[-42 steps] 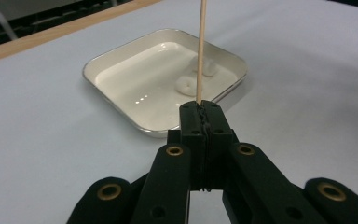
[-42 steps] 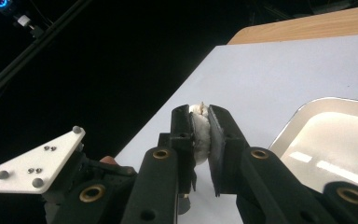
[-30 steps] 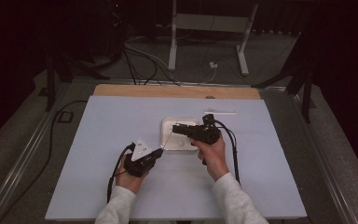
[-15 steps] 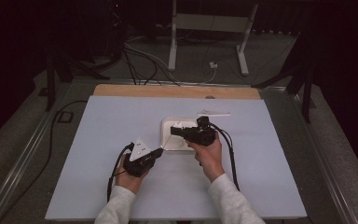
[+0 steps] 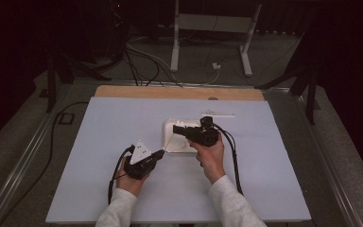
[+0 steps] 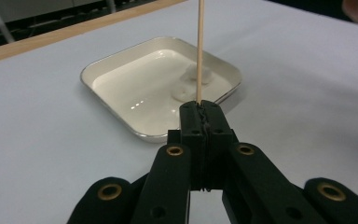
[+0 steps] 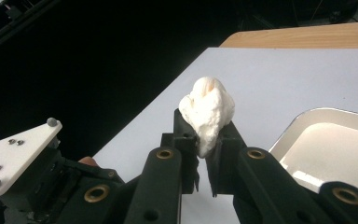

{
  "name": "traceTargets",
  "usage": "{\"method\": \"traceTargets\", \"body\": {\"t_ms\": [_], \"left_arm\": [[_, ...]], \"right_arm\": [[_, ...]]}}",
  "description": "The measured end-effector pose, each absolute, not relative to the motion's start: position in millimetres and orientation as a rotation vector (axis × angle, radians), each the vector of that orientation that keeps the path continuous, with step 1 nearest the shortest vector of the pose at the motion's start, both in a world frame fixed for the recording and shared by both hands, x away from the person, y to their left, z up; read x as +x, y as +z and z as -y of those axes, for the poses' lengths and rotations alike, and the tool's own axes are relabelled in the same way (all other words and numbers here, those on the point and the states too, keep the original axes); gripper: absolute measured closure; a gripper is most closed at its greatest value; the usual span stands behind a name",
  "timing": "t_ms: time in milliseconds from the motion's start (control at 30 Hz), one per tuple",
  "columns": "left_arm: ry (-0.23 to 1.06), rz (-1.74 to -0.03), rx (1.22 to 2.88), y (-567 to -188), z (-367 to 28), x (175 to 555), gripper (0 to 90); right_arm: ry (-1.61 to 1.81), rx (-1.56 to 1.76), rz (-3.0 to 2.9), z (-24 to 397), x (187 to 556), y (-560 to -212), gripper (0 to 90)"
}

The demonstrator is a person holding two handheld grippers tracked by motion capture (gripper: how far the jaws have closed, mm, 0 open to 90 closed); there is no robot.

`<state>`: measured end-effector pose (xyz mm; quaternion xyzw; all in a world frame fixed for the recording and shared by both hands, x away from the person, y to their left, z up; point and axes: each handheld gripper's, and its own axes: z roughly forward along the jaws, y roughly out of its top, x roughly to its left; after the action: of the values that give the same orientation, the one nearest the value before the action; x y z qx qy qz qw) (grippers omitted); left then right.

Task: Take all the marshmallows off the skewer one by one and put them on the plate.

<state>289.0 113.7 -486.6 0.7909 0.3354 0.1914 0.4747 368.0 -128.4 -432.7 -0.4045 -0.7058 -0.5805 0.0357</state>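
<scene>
Change since earlier: right gripper (image 5: 176,128) now reaches further left over the tray than a second ago, its jaws have just been closing, and a white lump sits between them; left hand has stayed put.

Left gripper (image 5: 159,154): sits left of and nearer than the tray, jaws pinched narrow on a thin wooden skewer (image 6: 198,51). In the left gripper view (image 6: 200,108) the stick rises straight up from the clamped tips and runs out of the top of the picture.

Skewer: bare along the length that can be seen; its far tip is out of view.

Tray (image 5: 170,147): shallow white dish with a metal rim, mid-table, just right of the left gripper. In the left gripper view (image 6: 93,74) a couple of pale soft pieces (image 6: 193,81) lie at its right side.

Right gripper: held over the tray, pointing left. In the right gripper view (image 7: 204,135) its jaws pinch a soft white piece (image 7: 207,112), marshmallow-like, which bulges above the tips.

Step in hand: the piece looks picked up from the tray and is being brought towards the stick, probably to thread it on.

Next move: line the piece up with the skewer's tip and push it on along the stick's axis, while the left grip holds the stick steady.

Risk: an off-centre push could bend the skewer or tear the soft piece.
</scene>
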Motion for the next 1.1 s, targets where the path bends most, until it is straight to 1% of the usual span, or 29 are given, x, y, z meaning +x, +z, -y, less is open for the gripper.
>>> {"method": "traceTargets", "body": {"t_ms": [67,300,500,667,800,900,1100], "left_arm": [[0.483,-0.821,1.941,-486,-114,288,90.0],[0.476,-0.819,1.96,-488,-116,289,90.0],[0.509,-0.827,1.957,-490,-118,288,90.0],[0.517,-0.868,1.987,-497,-124,289,90.0],[0.516,-0.918,1.93,-492,-134,290,90.0],[0.514,-0.933,1.9,-490,-135,290,90.0],[0.491,-0.912,1.903,-489,-128,292,90.0]], "right_arm": [[-1.789,-1.242,2.163,129,369,-432,83.8],[-1.779,-1.229,2.179,128,370,-432,83.6],[-1.782,-1.235,2.161,129,373,-432,83.5],[-1.844,-1.248,2.128,139,375,-422,84.1],[-1.8,-1.227,2.248,148,375,-412,83.4],[-1.733,-1.229,2.323,148,376,-418,82.9],[-1.579,-1.301,2.363,141,385,-439,81.6]]}}
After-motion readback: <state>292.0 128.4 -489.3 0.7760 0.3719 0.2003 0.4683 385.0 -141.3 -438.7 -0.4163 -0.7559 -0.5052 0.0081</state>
